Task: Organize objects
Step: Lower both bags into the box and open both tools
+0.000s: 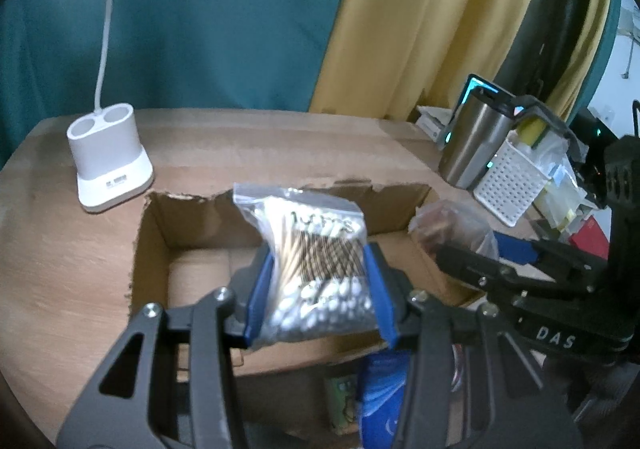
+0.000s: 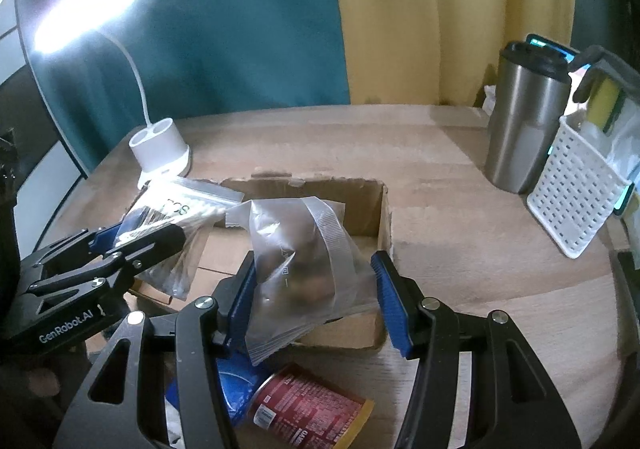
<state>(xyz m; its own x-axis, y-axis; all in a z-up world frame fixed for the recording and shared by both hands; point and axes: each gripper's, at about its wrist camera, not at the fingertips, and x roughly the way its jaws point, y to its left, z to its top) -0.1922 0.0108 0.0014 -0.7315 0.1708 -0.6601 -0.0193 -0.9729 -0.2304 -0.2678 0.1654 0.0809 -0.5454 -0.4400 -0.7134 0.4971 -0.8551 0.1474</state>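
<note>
My left gripper (image 1: 318,289) is shut on a clear zip bag of cotton swabs (image 1: 316,253) and holds it over an open cardboard box (image 1: 192,237) on the wooden table. The same bag shows in the right wrist view (image 2: 176,217), held by the left gripper (image 2: 132,237). My right gripper (image 2: 314,297) is shut on a clear plastic bag with dark contents (image 2: 304,261) over the box's right side (image 2: 382,217). In the left wrist view the right gripper (image 1: 480,253) and its bag (image 1: 448,225) are at the box's right edge.
A white lamp base (image 1: 108,157) stands at the back left of the table, lit in the right wrist view (image 2: 160,149). A steel tumbler (image 2: 524,121) and a white perforated basket (image 2: 576,193) stand at the right. A red can (image 2: 312,409) and blue packet (image 2: 232,385) lie at the near edge.
</note>
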